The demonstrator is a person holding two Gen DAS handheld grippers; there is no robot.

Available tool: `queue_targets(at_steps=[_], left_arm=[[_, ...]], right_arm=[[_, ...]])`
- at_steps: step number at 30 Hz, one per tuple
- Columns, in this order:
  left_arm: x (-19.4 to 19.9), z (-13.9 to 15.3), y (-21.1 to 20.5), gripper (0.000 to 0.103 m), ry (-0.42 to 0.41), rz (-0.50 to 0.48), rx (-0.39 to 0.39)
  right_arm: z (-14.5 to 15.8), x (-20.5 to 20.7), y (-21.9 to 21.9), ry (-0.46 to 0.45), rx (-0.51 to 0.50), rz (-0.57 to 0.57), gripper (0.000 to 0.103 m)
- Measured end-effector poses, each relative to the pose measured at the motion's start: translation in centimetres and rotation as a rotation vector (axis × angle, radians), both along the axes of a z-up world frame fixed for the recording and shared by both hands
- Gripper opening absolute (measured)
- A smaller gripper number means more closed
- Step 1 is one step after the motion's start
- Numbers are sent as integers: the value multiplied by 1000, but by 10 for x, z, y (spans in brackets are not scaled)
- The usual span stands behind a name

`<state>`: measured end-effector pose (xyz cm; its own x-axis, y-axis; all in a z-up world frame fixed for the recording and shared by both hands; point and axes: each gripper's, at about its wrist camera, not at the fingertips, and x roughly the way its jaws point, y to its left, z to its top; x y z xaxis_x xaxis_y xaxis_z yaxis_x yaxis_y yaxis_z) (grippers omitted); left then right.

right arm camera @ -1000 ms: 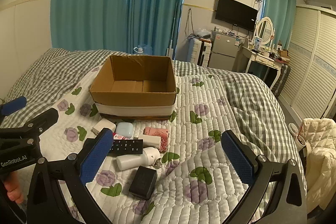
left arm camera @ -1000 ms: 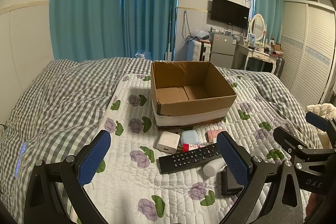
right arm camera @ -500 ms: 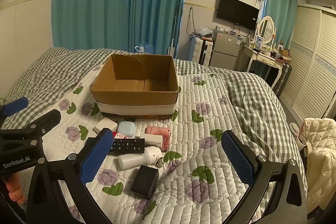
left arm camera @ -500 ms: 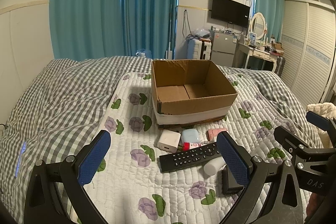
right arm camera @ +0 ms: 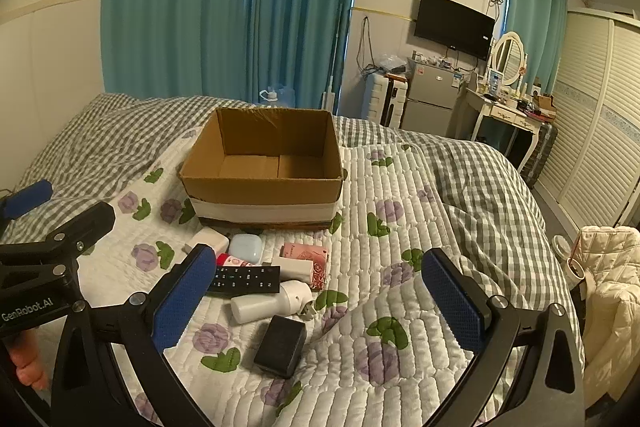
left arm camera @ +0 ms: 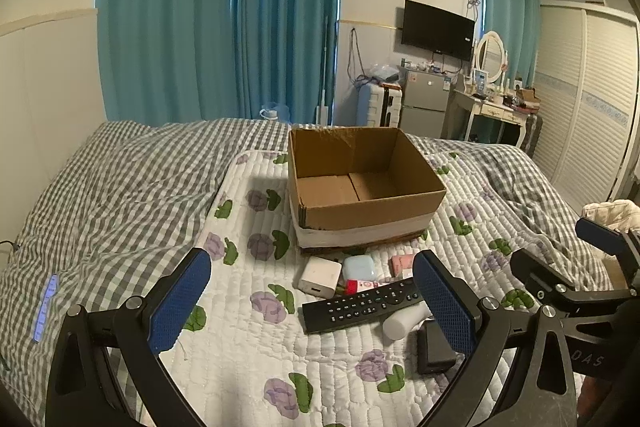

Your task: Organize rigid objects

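Observation:
An open, empty cardboard box (left arm camera: 362,187) (right arm camera: 264,167) stands on the quilted bed. In front of it lies a pile: a black remote (left arm camera: 360,307) (right arm camera: 246,279), a white charger cube (left arm camera: 320,277) (right arm camera: 208,241), a light-blue case (left arm camera: 359,267) (right arm camera: 245,247), a pink box (left arm camera: 401,261) (right arm camera: 306,253), a white bottle (left arm camera: 404,321) (right arm camera: 272,301), a red-white tube (left arm camera: 362,285) and a black adapter (left arm camera: 434,349) (right arm camera: 281,345). My left gripper (left arm camera: 312,305) is open and empty, above and short of the pile. My right gripper (right arm camera: 320,301) is open and empty, to the pile's right.
The bed has a flowered white quilt (right arm camera: 400,227) over a grey checked cover (left arm camera: 120,187). A white jacket (right arm camera: 608,279) hangs at the right bedside. Blue curtains, a fridge, a dresser and a wardrobe stand beyond the bed.
Both grippers have drifted slightly; the box and pile sit a little lower in both views. Nothing was taken hold of.

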<state>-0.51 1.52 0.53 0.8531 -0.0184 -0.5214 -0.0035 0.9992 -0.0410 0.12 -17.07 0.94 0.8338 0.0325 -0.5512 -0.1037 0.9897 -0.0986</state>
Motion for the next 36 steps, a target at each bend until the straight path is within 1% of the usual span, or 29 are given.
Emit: queue_targets(at_steps=[3,6,10,12,14,16,19,23,24,25,27,31,33,35,36], left_arm=[[2,-2,0,103,9,-4,-5],[7,-11,-1,103,27,-8,-3],[17,-33,0,103,78,0,17],[22,-45,0,103,111,3,23],[27,-55,1,103,140,0,24],[29,-61,2,103,158,0,24],[34,-70,4,103,182,1,23],[41,-81,7,103,213,9,22],[43,-85,8,103,224,10,21],[44,-87,8,103,232,10,21],[46,-90,6,103,245,2,21],[50,-97,-1,103,273,-21,33],[54,-100,-7,103,288,-43,48],[58,-101,-14,103,293,-74,87],[62,-102,-18,103,297,-97,119]], right_arm=[[-3,1,2,10,-4,2,103],[-9,5,2,35,-5,8,103],[-33,17,6,115,-14,21,101],[-51,25,10,176,-27,37,96],[-76,38,16,275,-32,60,91],[-100,47,21,365,-24,81,80],[-127,57,29,447,-78,61,75],[-147,66,27,530,-77,51,69],[-152,69,26,552,-79,40,66],[-156,71,26,566,-78,35,60],[-161,74,27,585,-64,47,51],[-158,72,27,567,-51,43,47],[-149,68,23,539,-35,49,44],[-134,66,19,499,-14,61,42],[-126,65,16,481,-9,65,41]])
